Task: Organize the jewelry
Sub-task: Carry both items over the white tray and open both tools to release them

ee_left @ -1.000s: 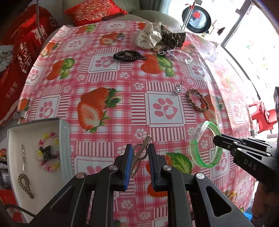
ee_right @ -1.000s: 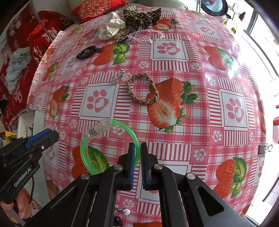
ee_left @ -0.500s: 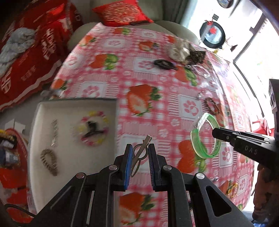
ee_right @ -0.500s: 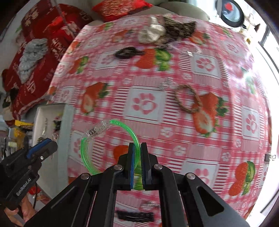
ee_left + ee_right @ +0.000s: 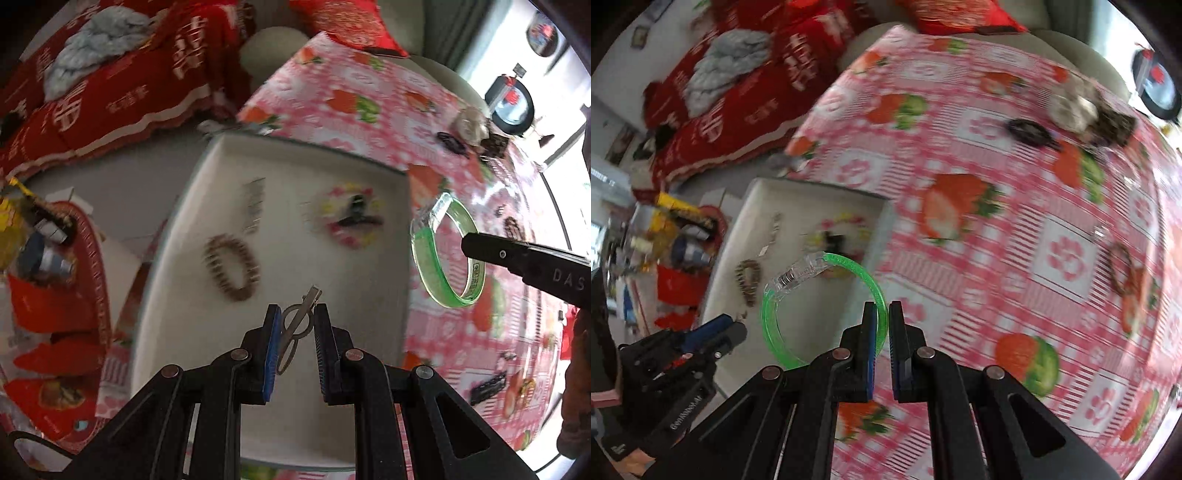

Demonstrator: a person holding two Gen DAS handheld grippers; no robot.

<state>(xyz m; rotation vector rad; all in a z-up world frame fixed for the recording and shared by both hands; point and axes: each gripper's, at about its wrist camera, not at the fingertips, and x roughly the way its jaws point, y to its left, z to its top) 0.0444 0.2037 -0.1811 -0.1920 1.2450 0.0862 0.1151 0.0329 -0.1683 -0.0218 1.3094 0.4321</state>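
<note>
The left tongs (image 5: pixel 295 332) are nearly closed, clamped on a silver hair clip (image 5: pixel 299 325) that sticks out past the tips above the white tray (image 5: pixel 295 162). In the tray lie a brown braided bracelet (image 5: pixel 232 267), a blurred silver piece (image 5: pixel 255 206) and a colourful beaded bracelet (image 5: pixel 351 218). The right tongs (image 5: pixel 882 332) are pinched tight on a green translucent bangle (image 5: pixel 768 314), which hangs over the tray's edge by the desk (image 5: pixel 1015 221) with its strawberry cloth.
</note>
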